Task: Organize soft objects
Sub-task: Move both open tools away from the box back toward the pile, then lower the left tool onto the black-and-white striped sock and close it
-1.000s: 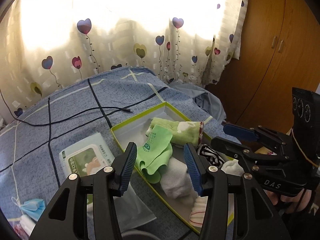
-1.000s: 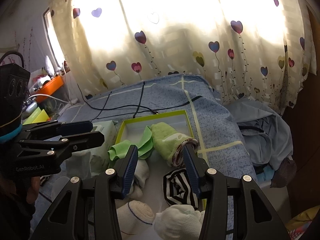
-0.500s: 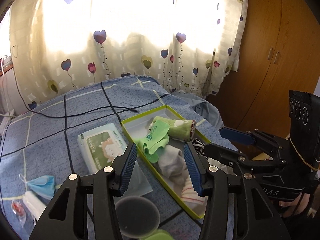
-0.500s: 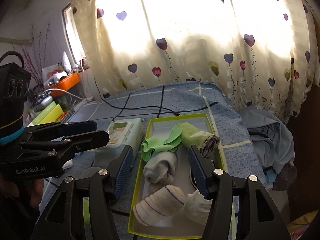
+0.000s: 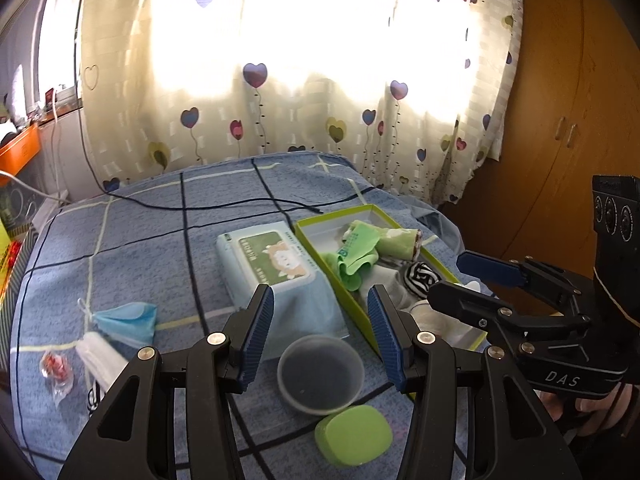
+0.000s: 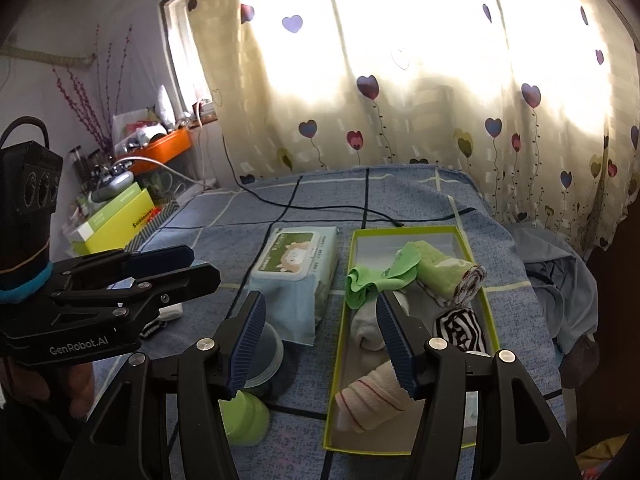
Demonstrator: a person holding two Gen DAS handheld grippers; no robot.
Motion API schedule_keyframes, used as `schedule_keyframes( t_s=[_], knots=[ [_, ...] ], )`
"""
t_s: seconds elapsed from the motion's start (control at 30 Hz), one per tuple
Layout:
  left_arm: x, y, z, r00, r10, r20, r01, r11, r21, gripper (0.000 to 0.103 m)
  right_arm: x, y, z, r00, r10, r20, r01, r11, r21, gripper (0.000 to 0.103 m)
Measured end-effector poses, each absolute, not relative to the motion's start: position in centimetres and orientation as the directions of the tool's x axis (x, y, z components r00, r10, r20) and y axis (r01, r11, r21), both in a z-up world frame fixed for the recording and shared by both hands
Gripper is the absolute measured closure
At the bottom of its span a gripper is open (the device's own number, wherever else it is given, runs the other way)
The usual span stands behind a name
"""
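A green-rimmed box (image 6: 344, 320) lies on the blue bed and holds rolled socks: a green roll (image 6: 444, 274), a flat green sock (image 6: 372, 280), a black-and-white striped roll (image 6: 460, 326), a grey roll (image 6: 366, 326) and a red-striped white roll (image 6: 368, 398). The box also shows in the left wrist view (image 5: 320, 248). My left gripper (image 5: 320, 334) is open and empty above a plastic cup. My right gripper (image 6: 320, 344) is open and empty, raised near the box's left wall. Each gripper shows in the other's view.
A wet-wipes pack (image 5: 276, 260) lies left of the box. A clear plastic cup (image 5: 320, 376) and a green oval case (image 5: 354, 434) sit in front. A blue face mask (image 5: 124, 322) and a white roll (image 5: 100, 360) lie left. A black cable (image 5: 224, 204) crosses the bed.
Both grippers have pulled back and up from the box. The view widened to show the wipes pack, the cup, the green case and the mask. Both stayed open.
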State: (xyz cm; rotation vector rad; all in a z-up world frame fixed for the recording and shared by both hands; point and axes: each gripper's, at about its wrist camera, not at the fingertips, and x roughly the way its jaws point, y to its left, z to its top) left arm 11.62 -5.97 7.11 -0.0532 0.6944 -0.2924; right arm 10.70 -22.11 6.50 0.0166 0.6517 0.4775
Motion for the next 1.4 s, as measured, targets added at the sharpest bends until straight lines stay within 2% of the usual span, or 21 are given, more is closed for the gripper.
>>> schedule_keyframes(
  t_s=[1.1,1.4],
  knots=[
    [8.0,-0.8,4.4,0.746,-0.206,-0.633,0.099,0.975,-0.201,0.053,9.6,-16.6,5.7,0.606,0.503,-0.616,-0.547,0.826,0.136,0.046],
    [7.0,2.0,3.8,0.763,-0.203,-0.614,0.066,0.969,-0.238,0.053,9.6,-15.0,5.5,0.586,0.514,-0.627,-0.575,0.808,0.125,0.046]
  ],
)
